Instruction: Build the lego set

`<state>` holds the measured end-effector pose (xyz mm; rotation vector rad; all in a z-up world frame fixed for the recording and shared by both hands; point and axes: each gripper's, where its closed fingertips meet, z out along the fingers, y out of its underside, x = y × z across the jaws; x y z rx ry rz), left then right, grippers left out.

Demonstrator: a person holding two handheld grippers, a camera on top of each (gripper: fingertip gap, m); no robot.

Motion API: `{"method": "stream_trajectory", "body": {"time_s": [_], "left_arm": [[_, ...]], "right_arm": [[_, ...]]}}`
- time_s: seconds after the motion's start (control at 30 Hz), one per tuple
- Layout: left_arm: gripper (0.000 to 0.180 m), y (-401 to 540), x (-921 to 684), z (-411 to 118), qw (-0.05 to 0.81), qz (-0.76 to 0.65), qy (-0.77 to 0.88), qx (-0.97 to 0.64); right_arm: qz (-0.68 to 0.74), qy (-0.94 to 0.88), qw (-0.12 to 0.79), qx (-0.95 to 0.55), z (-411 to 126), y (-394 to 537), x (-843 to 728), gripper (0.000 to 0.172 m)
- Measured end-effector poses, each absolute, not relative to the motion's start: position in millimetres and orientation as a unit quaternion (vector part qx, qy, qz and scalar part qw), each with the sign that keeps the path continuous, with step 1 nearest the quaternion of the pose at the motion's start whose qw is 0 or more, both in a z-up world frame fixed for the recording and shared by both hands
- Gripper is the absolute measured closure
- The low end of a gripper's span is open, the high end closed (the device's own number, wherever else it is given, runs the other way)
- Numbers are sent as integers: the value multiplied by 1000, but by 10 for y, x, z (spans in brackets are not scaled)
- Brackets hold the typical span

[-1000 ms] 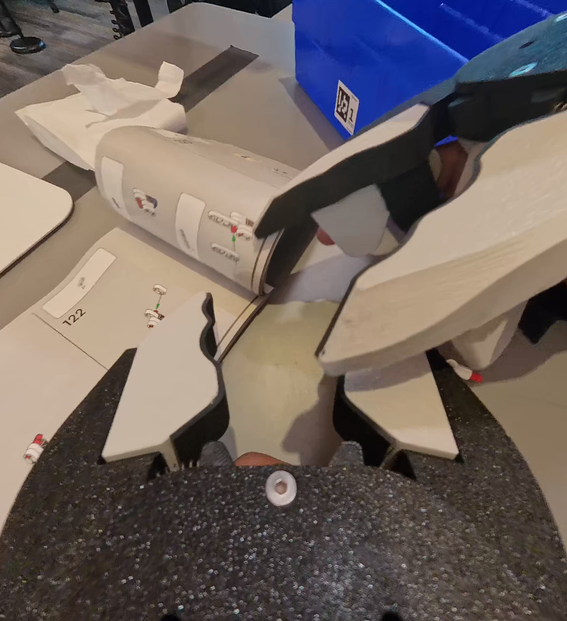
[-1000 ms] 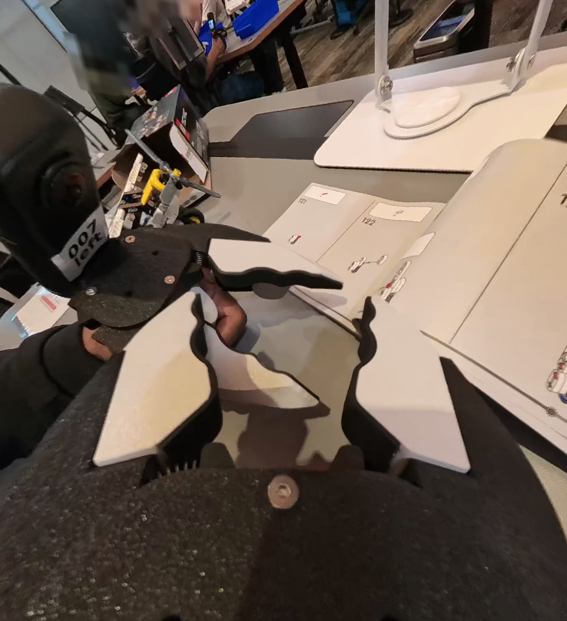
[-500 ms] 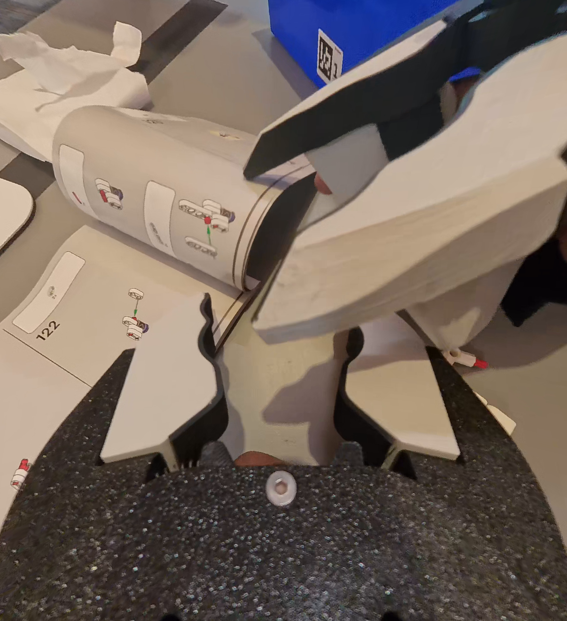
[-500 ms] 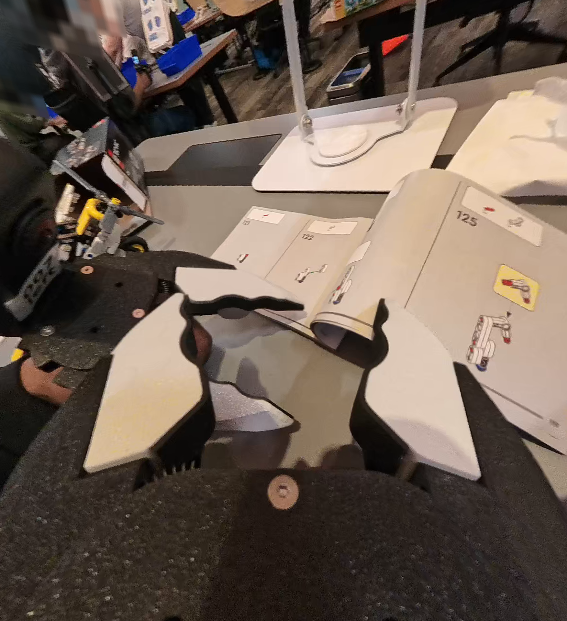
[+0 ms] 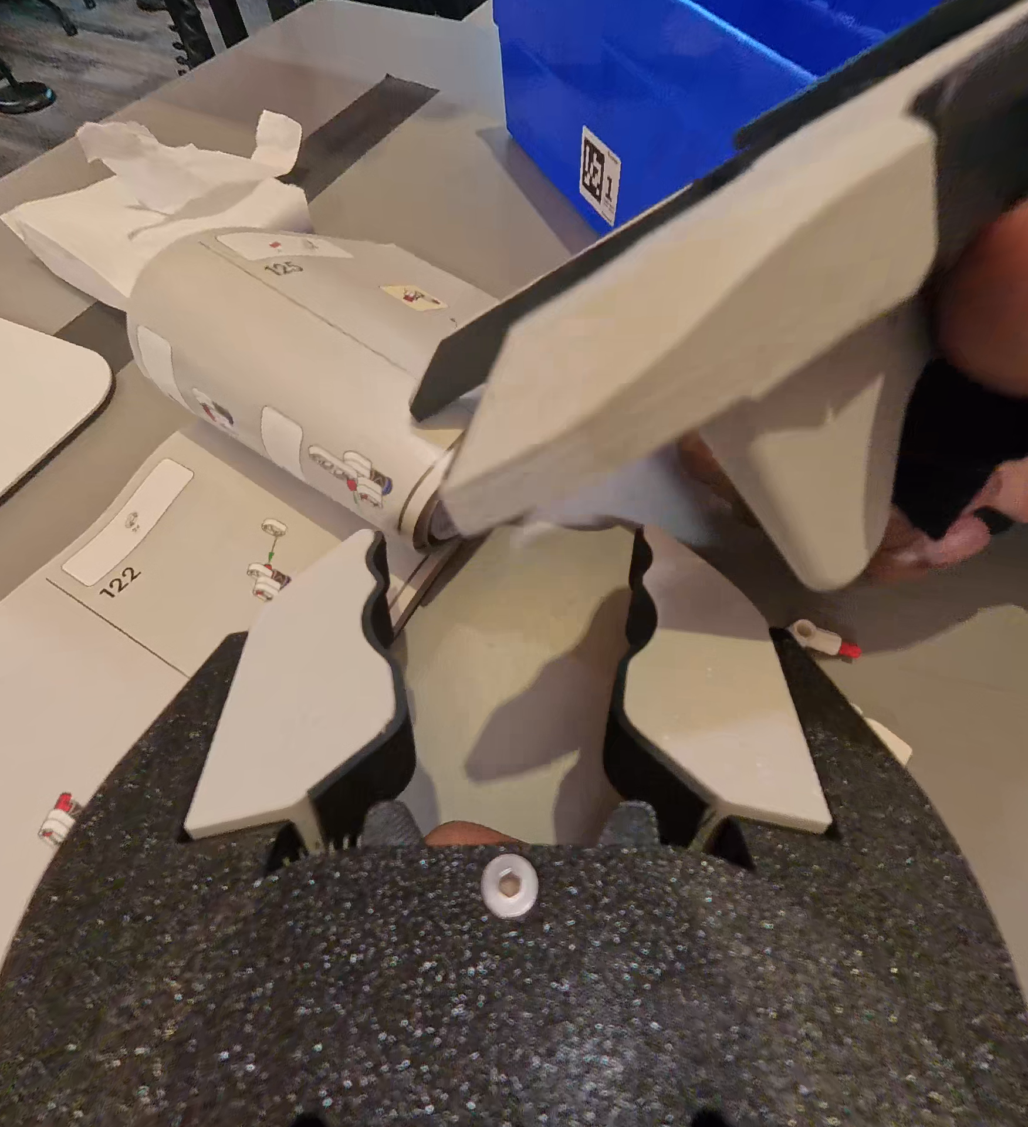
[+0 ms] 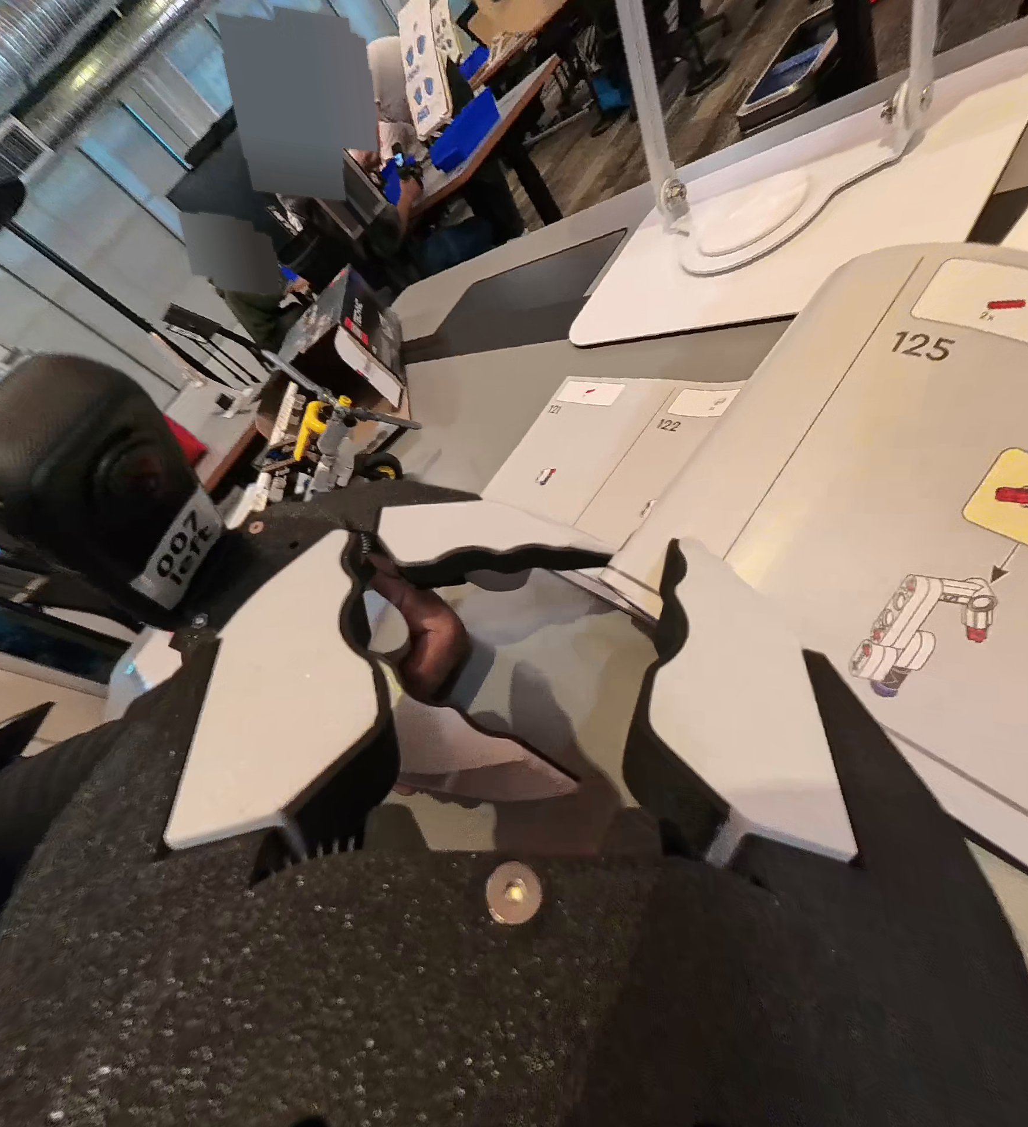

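Curling booklet page over; right hand-held gripper apparently inside the roll, spread; left hand-held gripper released, empty.

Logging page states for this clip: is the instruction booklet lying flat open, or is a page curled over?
Curled over. The instruction booklet has a page bowed into a roll above the flat spread, with the right tool at its near end.

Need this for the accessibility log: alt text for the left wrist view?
The left gripper, jaws open and empty, hovers at the edge of an open instruction booklet whose pages curl up in a loop, where the right gripper reaches in. Crumpled tissue and a blue bin lie behind.
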<state>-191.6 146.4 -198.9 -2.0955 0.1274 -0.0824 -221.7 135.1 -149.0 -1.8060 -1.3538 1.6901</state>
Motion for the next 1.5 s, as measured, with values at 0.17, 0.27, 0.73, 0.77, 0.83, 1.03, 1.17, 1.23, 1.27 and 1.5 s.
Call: {"method": "stream_trajectory", "body": {"time_s": [0.17,0.27,0.73,0.77,0.83,1.03,1.17,1.23,1.27,1.5], "left_arm": [[106,1423,-1921,-1983,499,-37,50,-864],[108,1415,-1881,-1975,502,-33,66,-862],[116,1435,-1842,-2045,480,-22,80,-873],[116,1434,-1846,-2040,482,-21,79,-872],[116,1435,-1852,-2040,482,-20,76,-873],[116,1425,-1871,-2012,491,-17,69,-868],[115,1427,-1883,-2010,491,-20,62,-869],[115,1426,-1884,-2010,491,-21,62,-869],[115,1427,-1884,-2012,491,-21,62,-869],[115,1427,-1884,-2015,489,-23,62,-870]], "right_arm": [[594,-472,156,-633,-1482,1344,-2227,80],[586,-478,166,-632,-1486,1330,-2227,80],[588,-480,162,-630,-1504,1314,-2216,81],[588,-483,163,-629,-1501,1304,-2206,81],[583,-493,169,-623,-1507,1275,-2174,81],[556,-537,197,-602,-1586,1161,-1977,80],[555,-541,200,-599,-1594,1159,-1944,81],[555,-539,200,-601,-1607,1181,-1943,81],[555,-538,200,-602,-1616,1189,-1943,81],[552,-548,206,-594,-1641,1164,-1970,83]]}}
